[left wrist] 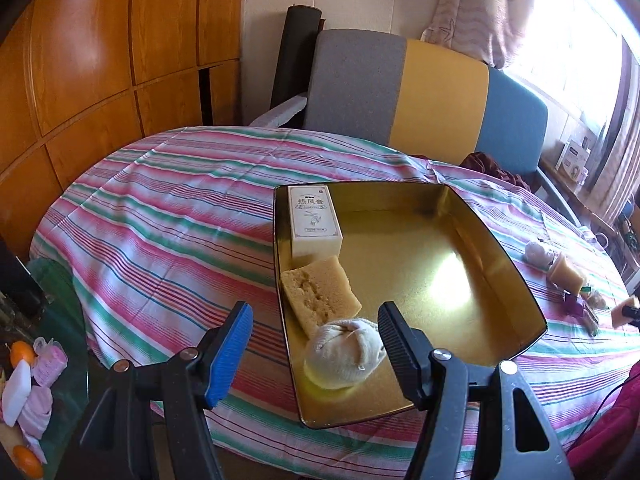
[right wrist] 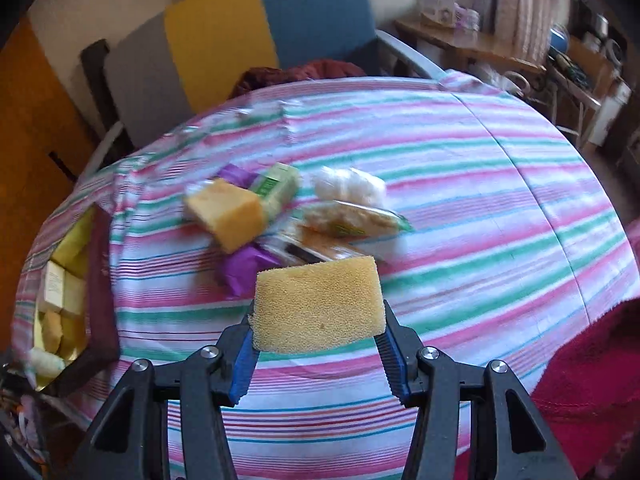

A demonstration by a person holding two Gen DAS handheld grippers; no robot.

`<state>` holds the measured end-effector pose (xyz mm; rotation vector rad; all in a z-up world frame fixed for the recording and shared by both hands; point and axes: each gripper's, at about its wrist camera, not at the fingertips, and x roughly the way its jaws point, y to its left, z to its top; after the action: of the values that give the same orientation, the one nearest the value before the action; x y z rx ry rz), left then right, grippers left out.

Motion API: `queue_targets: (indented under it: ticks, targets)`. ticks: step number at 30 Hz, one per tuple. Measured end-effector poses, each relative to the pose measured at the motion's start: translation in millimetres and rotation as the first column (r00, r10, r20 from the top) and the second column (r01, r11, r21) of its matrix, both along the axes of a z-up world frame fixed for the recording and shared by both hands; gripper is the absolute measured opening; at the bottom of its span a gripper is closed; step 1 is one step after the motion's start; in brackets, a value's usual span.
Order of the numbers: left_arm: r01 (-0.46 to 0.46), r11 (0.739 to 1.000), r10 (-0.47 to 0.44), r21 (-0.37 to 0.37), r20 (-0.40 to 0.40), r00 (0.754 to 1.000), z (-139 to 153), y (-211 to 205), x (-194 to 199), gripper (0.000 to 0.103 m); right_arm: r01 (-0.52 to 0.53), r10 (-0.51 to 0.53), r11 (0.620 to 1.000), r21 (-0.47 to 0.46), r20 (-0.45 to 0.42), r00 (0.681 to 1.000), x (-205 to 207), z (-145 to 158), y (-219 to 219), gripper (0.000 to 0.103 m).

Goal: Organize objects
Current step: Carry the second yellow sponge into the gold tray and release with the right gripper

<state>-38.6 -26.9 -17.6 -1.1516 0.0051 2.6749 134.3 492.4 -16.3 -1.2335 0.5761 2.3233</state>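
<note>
Between the fingers of the right gripper [right wrist: 316, 334] a yellow sponge block [right wrist: 318, 306] is clamped, its long axis running across from pad to pad and its porous face turned toward the camera; it is held clear above the striped tablecloth [right wrist: 460, 184]. Beyond it, a loose pile of packets and a second orange-yellow block [right wrist: 228, 214] remain on the cloth. The gold tray [right wrist: 102, 280] is seen far to the left of this gripper, so the carried sponge must be taken leftward to reach it.

Left gripper [left wrist: 314, 334] is shown with jaws parted and empty, hanging above the near end of the gold tray [left wrist: 496, 248]. Directly beneath and between its fingers a tied cloth pouch [left wrist: 344, 354] is set on the tray floor; a sponge slab [left wrist: 320, 292] and a white carton [left wrist: 314, 220] are lined up behind it along the left wall. The tray's right half is judged free to receive the held sponge.
</note>
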Motion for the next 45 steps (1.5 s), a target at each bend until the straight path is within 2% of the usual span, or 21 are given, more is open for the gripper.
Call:
queue_targets:
  ticks: [4, 10, 13, 16, 21, 25, 29, 35, 38, 41, 45]
  targets:
    - [-0.007, 1.0, 0.007, 0.007, 0.005, 1.0, -1.6, -3.4, 1.6, 0.066, -0.107, 0.107, 0.994, 0.005, -0.054, 0.993, -24.4, 20.2, -39.4, 0.054]
    - [-0.021, 1.0, 0.021, 0.02, 0.01, 1.0, -3.9, -9.0, 0.2, 0.066, -0.317, 0.315, 0.948, -0.004, -0.111, 0.943, -71.0, 39.1, -118.6, 0.054]
    - [-0.044, 0.998, 0.044, 0.035, 0.016, 0.999, -5.0, -17.3, -2.4, 0.066, -0.429, 0.422, 0.903, -0.024, -0.137, 0.896, -96.5, 43.3, -165.5, 0.054]
    - [-0.078, 0.995, 0.078, 0.058, 0.015, 0.997, -4.3, -30.1, -5.0, 0.066, -0.558, 0.549, 0.83, -0.026, -0.147, 0.823, -125.5, 44.4, -223.2, 0.054]
    - [-0.157, 0.982, 0.154, 0.108, 0.035, 0.987, -7.4, -56.7, -10.7, 0.065, -0.688, 0.683, 0.724, -0.048, -0.089, 0.725, -160.6, 13.9, -297.1, 0.054]
    - [-0.194, 0.972, 0.188, 0.135, 0.062, 0.98, -12.8, -69.3, -14.7, 0.064, -0.739, 0.739, 0.67, -0.076, -0.027, 0.673, -175.1, -20.5, -342.3, 0.054]
    - [-0.186, 0.969, 0.172, 0.162, 0.097, 0.98, -18.6, -70.6, -16.0, 0.064, -0.762, 0.768, 0.638, -0.11, 0.021, 0.64, -182.2, -51.0, -368.0, 0.054]
    - [-0.176, 0.974, 0.161, 0.144, 0.11, 0.981, -23.4, -64.1, -14.4, 0.064, -0.782, 0.792, 0.606, -0.144, 0.019, 0.61, -180.8, -70.9, -385.5, 0.057]
    - [-0.178, 0.975, 0.164, 0.133, 0.111, 0.98, -25.2, -63.1, -13.1, 0.065, -0.775, 0.785, 0.609, -0.168, -0.005, 0.619, -182.9, -73.2, -384.5, 0.061]
    - [-0.176, 0.976, 0.163, 0.127, 0.104, 0.981, -25.3, -61.4, -12.8, 0.065, -0.76, 0.771, 0.62, -0.197, -0.027, 0.636, -181.7, -73.5, -377.6, 0.082]
    - [-0.171, 0.977, 0.161, 0.124, 0.086, 0.983, -21.7, -60.0, -11.0, 0.066, -0.746, 0.752, 0.633, -0.205, -0.065, 0.656, -178.1, -66.7, -368.9, 0.087]
